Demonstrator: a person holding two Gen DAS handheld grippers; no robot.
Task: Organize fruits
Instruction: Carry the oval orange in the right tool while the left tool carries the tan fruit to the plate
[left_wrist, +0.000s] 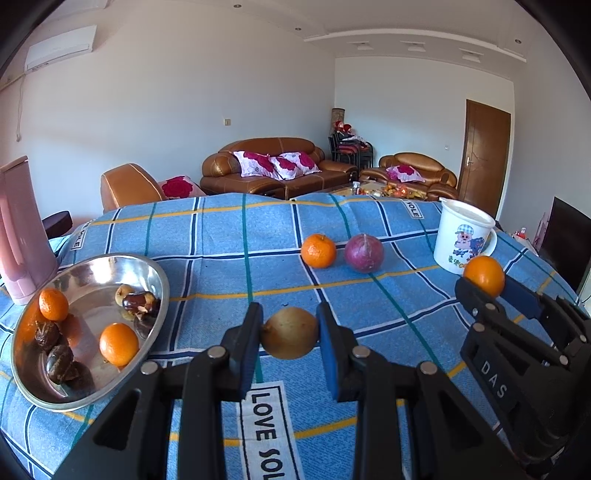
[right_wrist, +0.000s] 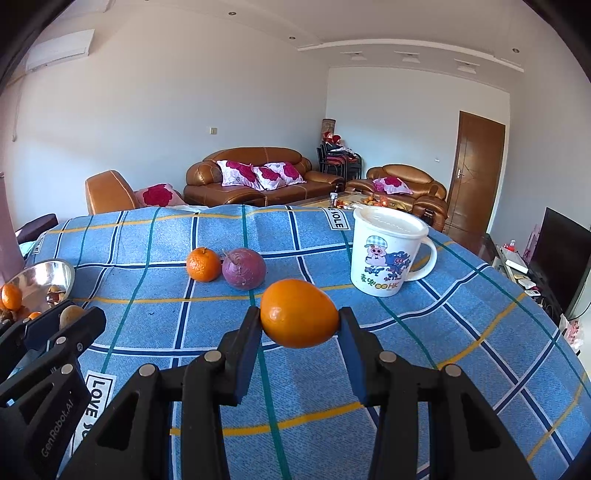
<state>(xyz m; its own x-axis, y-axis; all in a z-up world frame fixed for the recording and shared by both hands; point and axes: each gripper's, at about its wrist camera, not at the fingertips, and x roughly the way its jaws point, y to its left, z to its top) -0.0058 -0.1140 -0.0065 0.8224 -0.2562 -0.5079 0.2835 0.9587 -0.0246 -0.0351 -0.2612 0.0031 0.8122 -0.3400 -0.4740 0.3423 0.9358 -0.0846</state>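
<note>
Left hand-held gripper (left_wrist: 290, 334) pinching brown fruit (left_wrist: 290, 333), steel bowl (left_wrist: 155, 273) beside, mug (left_wrist: 463, 236) beyond

A shiny polished metal bowl (left_wrist: 155, 280) is mirroring the fruit at the left of the frame. Woven checked cloth (left_wrist: 221, 236), matt, is covering the counter. A glossy white plastic mug (right_wrist: 384, 254) is gleaming at right; sofas (left_wrist: 266, 166) behind are showing smooth leather.

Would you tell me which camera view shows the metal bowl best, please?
The left wrist view: the whole metal bowl is visible there, with oranges and dark fruits inside. The right wrist view catches only part of it at the left edge.
</note>
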